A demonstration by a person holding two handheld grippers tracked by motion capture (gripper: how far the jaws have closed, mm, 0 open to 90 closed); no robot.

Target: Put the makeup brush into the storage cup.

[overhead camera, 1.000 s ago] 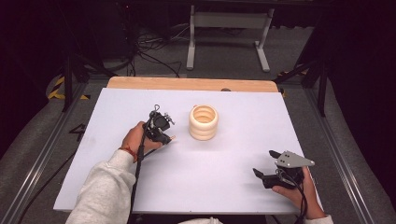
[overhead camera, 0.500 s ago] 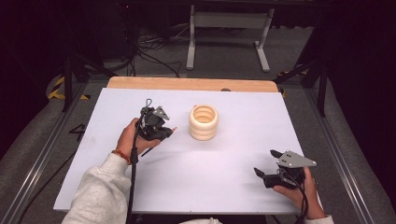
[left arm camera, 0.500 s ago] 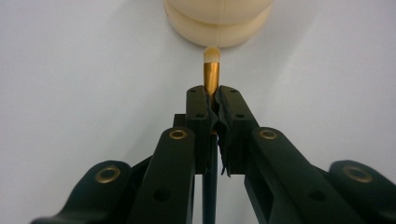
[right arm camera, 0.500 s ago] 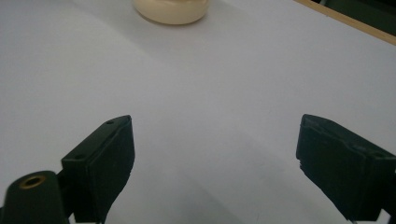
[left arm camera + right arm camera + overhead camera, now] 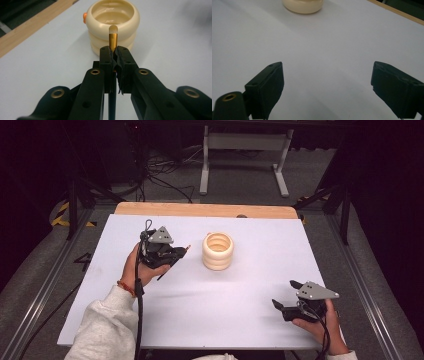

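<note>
A cream ribbed cup (image 5: 218,251) stands upright near the middle of the white table top (image 5: 225,315). Left of it, my left gripper (image 5: 172,254) hovers above the table, shut on a thin brush (image 5: 186,248). In the left gripper view the jaws of the left gripper (image 5: 113,53) pinch the brush (image 5: 113,40) just below its gold ferrule. Its pale tip points at the cup (image 5: 112,22), and its dark handle runs down between the jaws. My right gripper (image 5: 282,307) rests near the front right corner, open with nothing between its fingers (image 5: 327,87).
A small orange piece (image 5: 85,17) shows at the cup's far side. A wooden strip (image 5: 205,210) borders the table's far edge. Beyond it are a metal stand (image 5: 240,150) and cables on the floor. The cup's base (image 5: 303,6) lies far ahead of the right gripper.
The left hand has lifted the gripper and brush higher above the table and drifted slightly left. The right gripper has stayed where it was.
</note>
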